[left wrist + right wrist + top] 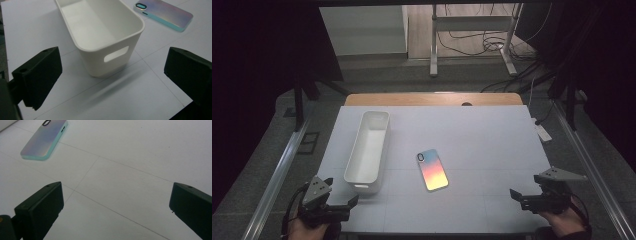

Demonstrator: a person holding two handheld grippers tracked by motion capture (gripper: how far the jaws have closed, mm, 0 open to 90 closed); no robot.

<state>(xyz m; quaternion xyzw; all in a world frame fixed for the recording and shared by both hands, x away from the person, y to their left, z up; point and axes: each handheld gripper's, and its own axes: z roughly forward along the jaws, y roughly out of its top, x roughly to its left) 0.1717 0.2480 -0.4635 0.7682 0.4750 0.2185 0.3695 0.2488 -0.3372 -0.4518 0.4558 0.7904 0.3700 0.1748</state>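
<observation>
Phone case (432, 169) lies flat, back up, near the middle of the white table (492, 145), its camera cut-out at the far end and its pink-to-yellow gradient running toward me; just to its left, apart from it, stands the long white plastic bin (367, 150), empty, with a handle slot in its near end wall. I have my left gripper (343, 205) low at the near left corner, close to the bin's near end, jaws spread wide with nothing between them; in the left gripper view the bin sits straight ahead and the case lies beyond it to the right. My right gripper (518, 196) rests at the near right edge, well apart from the case, jaws likewise wide and empty, and in the right gripper view the case (45, 141) lies far off to the upper left. I judge this as the start: nothing is grasped, and the likely job is putting the case into the bin. Next I would bring the right gripper forward and left to the case, lower the jaws astride its long edges, and close gently, since a thin flat shell may slide on the smooth table.
</observation>
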